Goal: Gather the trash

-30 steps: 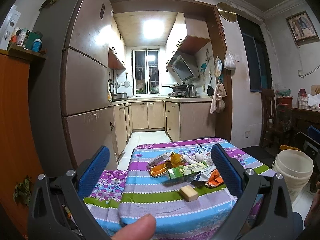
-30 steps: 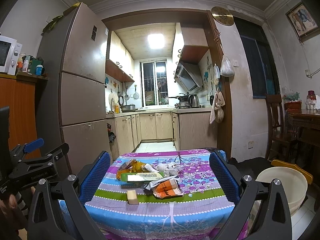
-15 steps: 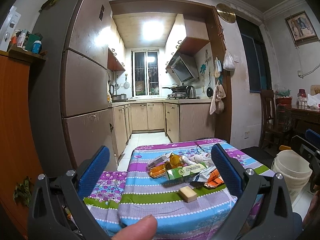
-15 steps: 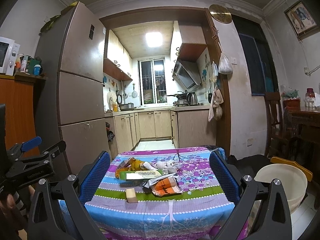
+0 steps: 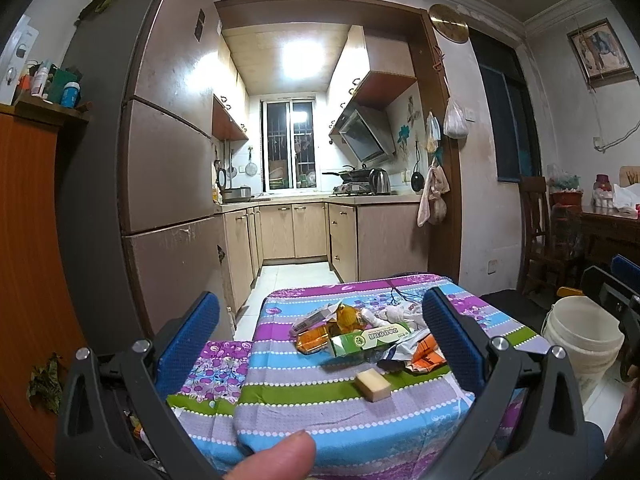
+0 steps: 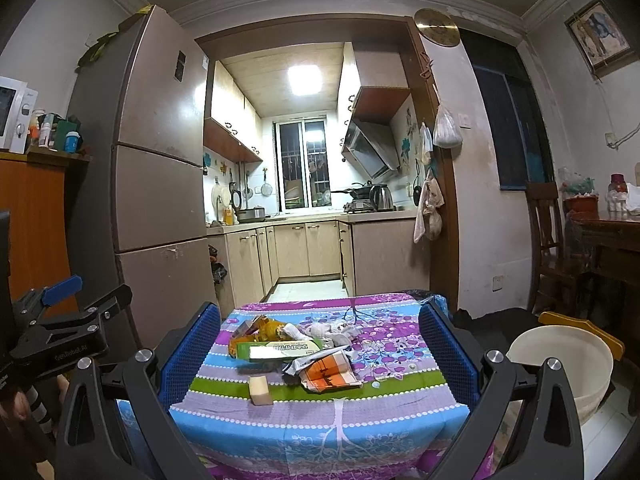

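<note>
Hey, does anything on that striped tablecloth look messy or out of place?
Yes. A heap of litter sits mid-table: a green carton lying flat, a torn orange-and-white packet, crumpled white tissue. A pale yellow block lies apart, nearer the cloth's front edge.

Both views are lit mainly by a ceiling panel [image 5: 301, 56] in the kitchen, which is blown out to white and throws glare onto the fridge [image 5: 172, 92] doors. The near room is left dim and warm, with the table [image 6: 320, 412] moderately lit and short soft shadows cast beside the trash [image 6: 296, 354] towards the camera. Strong fisheye bending is seen at the edges, the corners are vignetted to black, and a thumb [image 5: 276, 460] at the bottom of the left view is blurred.
</note>
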Action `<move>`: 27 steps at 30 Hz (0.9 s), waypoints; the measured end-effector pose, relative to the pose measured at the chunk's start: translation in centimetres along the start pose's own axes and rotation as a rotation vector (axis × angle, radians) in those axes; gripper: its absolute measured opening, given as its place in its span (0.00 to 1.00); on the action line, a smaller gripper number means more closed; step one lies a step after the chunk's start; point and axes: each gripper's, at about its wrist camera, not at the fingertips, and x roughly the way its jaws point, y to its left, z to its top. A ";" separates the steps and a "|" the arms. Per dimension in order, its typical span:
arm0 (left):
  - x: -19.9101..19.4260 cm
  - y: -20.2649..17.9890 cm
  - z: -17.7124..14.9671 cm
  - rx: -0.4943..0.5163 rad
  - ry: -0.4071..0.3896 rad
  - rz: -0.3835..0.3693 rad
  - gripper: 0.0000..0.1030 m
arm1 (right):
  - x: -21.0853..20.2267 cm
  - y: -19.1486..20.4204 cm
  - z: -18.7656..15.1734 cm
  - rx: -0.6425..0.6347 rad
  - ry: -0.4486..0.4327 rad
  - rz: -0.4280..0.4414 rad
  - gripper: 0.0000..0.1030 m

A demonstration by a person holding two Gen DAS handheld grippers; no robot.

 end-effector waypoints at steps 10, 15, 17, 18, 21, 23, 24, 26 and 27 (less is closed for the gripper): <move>0.1 -0.2 -0.3 0.005 0.004 0.003 0.95 | -0.1 0.0 0.0 -0.001 0.004 0.000 0.96; 0.1 -0.2 -0.3 0.004 0.008 0.001 0.95 | -0.1 -0.1 0.0 -0.001 0.005 0.000 0.96; 0.2 -0.2 -0.3 0.003 0.008 0.001 0.95 | 0.0 -0.1 0.1 -0.001 0.005 -0.001 0.96; 0.2 -0.3 -0.4 0.003 0.009 0.001 0.95 | 0.0 -0.1 0.1 -0.002 0.005 -0.001 0.96; 0.4 -0.2 -0.5 0.002 0.012 0.000 0.95 | 0.0 -0.2 0.1 -0.002 0.005 -0.001 0.96; 0.4 -0.2 -0.5 0.003 0.012 0.001 0.95 | 0.0 -0.2 0.1 -0.003 0.006 -0.002 0.96; 0.4 -0.2 -0.5 0.002 0.013 0.000 0.95 | 0.0 -0.2 0.1 -0.003 0.006 -0.003 0.96; 0.4 -0.1 -0.5 0.003 0.013 0.000 0.95 | 0.0 -0.2 0.2 -0.003 0.007 -0.002 0.96; 0.4 -0.1 -0.5 0.003 0.012 0.000 0.95 | 0.0 -0.2 0.2 -0.003 0.007 -0.003 0.96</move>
